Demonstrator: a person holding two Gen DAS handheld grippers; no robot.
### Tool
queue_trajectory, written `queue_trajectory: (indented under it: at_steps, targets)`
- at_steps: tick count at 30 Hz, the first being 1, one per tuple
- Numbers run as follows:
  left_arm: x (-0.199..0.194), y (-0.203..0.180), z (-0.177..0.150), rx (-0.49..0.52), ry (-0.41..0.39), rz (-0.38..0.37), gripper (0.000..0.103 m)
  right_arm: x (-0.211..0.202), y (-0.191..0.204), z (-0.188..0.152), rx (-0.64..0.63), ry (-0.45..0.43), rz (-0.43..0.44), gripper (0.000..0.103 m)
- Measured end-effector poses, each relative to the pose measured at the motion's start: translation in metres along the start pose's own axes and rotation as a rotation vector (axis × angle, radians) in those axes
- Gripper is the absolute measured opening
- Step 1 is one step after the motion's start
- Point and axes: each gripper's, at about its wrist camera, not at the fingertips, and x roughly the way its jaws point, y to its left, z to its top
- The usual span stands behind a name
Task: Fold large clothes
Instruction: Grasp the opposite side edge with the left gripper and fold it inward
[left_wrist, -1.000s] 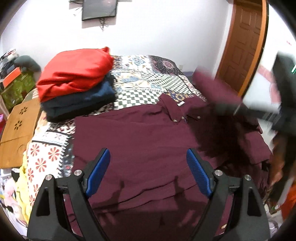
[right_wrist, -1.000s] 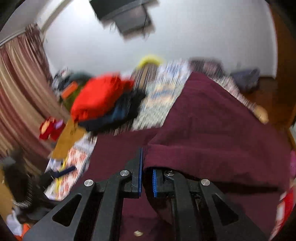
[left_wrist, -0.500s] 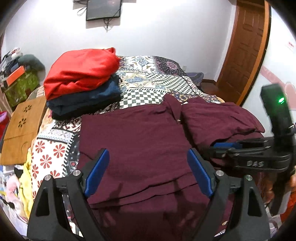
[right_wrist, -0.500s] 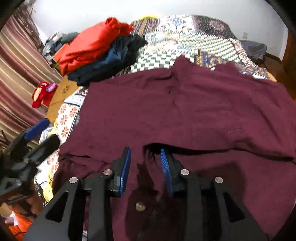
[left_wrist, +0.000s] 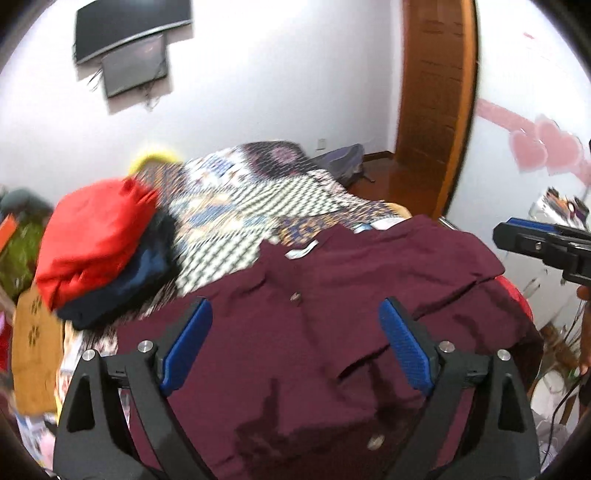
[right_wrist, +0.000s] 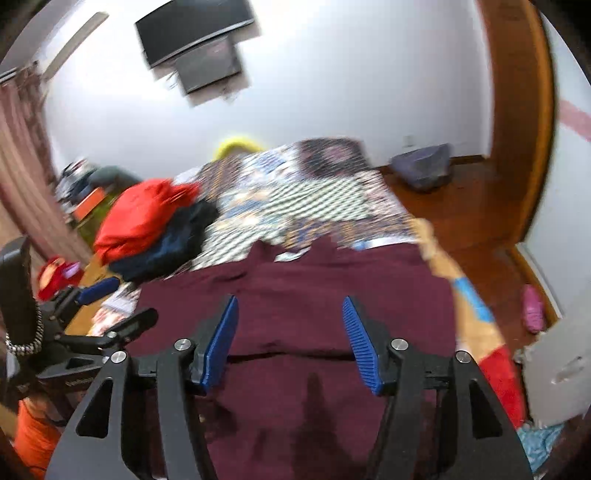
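Note:
A large maroon shirt (left_wrist: 314, 332) lies spread on the bed, its right side folded over the middle; it also shows in the right wrist view (right_wrist: 295, 314). My left gripper (left_wrist: 295, 343) is open and empty above the shirt's near part. My right gripper (right_wrist: 290, 339) is open and empty above the shirt's near edge. The right gripper also shows at the right edge of the left wrist view (left_wrist: 546, 251), and the left gripper at the left of the right wrist view (right_wrist: 92, 321).
A stack of folded clothes, red (left_wrist: 96, 236) over navy, sits on the patterned bedspread (left_wrist: 258, 206) at the far left. A wooden door (left_wrist: 432, 92) and a bag on the floor (right_wrist: 421, 166) are at the back right. A wooden board (left_wrist: 35, 350) lies left of the bed.
My right gripper has let go of the shirt's folded part, opened wide and pulled back. Both grippers have tilted upward, showing more wall. The shirt's right side now lies folded over.

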Motion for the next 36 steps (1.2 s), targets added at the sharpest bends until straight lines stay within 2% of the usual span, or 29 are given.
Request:
queue_trajectory:
  at_steps: [3, 7, 11, 15, 19, 23, 25, 26, 28, 31, 36]
  targets:
    - [0.016, -0.026, 0.014, 0.076, 0.003, -0.024, 0.092, -0.001, -0.025, -0.002, 0.033, -0.012, -0.072, 0.058]
    - [0.047, -0.061, 0.024, 0.159, 0.061, -0.077, 0.092, 0.004, -0.052, -0.011, 0.053, -0.006, -0.147, 0.058]
    - [0.077, -0.099, 0.016, 0.282, 0.13, -0.115, 0.092, 0.01, -0.068, -0.021, 0.073, 0.032, -0.173, 0.058]
    - [0.1, -0.125, 0.004, 0.349, 0.189, -0.146, 0.092, 0.02, -0.08, -0.028, 0.091, 0.067, -0.184, 0.058]
    - [0.122, -0.138, -0.003, 0.352, 0.237, -0.174, 0.092, 0.023, -0.087, -0.031, 0.106, 0.086, -0.173, 0.058]
    - [0.134, -0.133, 0.003, 0.285, 0.247, -0.2, 0.09, 0.022, -0.091, -0.034, 0.11, 0.094, -0.165, 0.058]
    - [0.138, -0.13, 0.006, 0.262, 0.247, -0.195, 0.07, 0.022, -0.091, -0.033, 0.112, 0.096, -0.161, 0.058]
    - [0.14, -0.126, 0.008, 0.243, 0.249, -0.204, 0.064, 0.023, -0.091, -0.033, 0.113, 0.098, -0.159, 0.058]
    - [0.141, -0.121, 0.01, 0.215, 0.243, -0.227, 0.034, 0.024, -0.089, -0.033, 0.114, 0.101, -0.153, 0.058]
    - [0.132, -0.109, 0.016, 0.177, 0.2, -0.219, 0.018, 0.024, -0.084, -0.032, 0.096, 0.103, -0.158, 0.058]
    - [0.103, -0.064, 0.032, 0.06, 0.109, -0.184, 0.011, 0.026, -0.071, -0.027, 0.041, 0.1, -0.162, 0.058]
